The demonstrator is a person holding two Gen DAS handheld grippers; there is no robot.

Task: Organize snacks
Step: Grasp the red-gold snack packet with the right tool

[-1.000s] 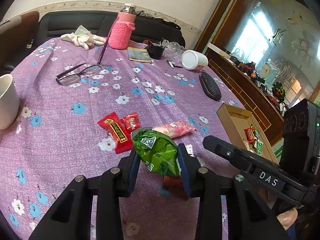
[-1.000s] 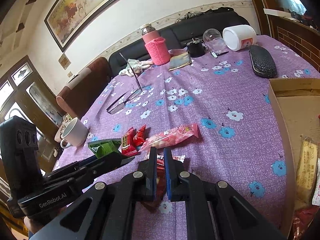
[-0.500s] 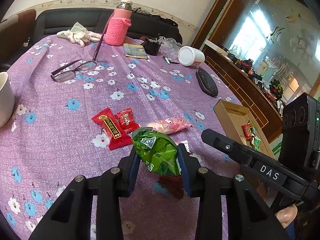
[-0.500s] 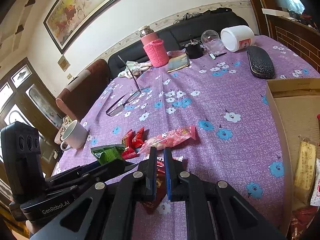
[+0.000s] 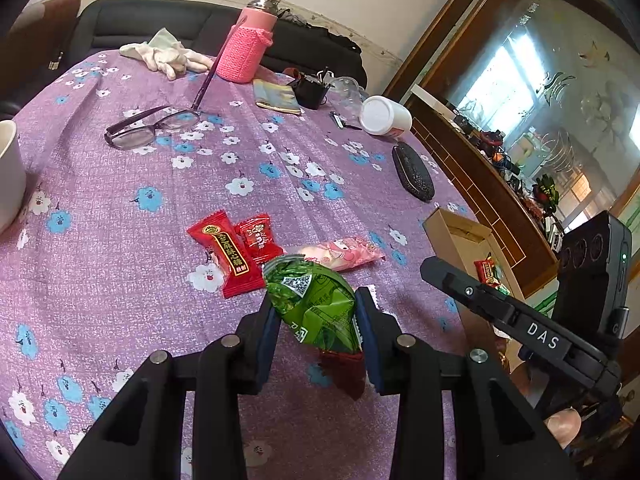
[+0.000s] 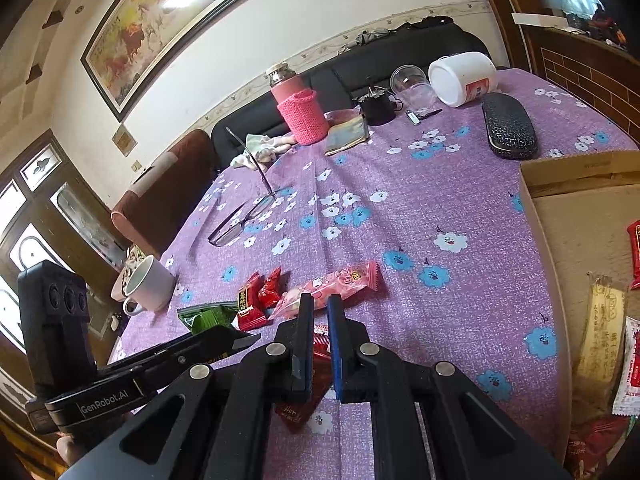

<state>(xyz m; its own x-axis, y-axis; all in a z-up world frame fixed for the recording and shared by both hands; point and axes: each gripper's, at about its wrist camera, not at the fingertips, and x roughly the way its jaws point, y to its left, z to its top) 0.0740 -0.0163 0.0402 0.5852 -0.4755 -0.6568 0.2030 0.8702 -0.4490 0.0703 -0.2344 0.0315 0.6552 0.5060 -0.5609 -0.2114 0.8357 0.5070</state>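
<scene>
- Green packet (image 5: 316,304) is pinched between the left gripper (image 5: 316,320)'s pads; carry it level, right, over the cardboard box (image 5: 444,232).
- Right gripper (image 6: 320,336), nearly closed, clamps a red wrapper (image 6: 308,392); keep both grips firm.

Right gripper (image 5: 548,336), seen from the left wrist camera: white letters "DAS" on its black side.
Left gripper (image 6: 108,396), seen from the right wrist camera: white "GenRobot.AI" on its black side.
Green snack packet (image 5: 316,304): printed QR code.
Long red candy packet (image 5: 230,254): gold Chinese characters, too small to read.
</scene>
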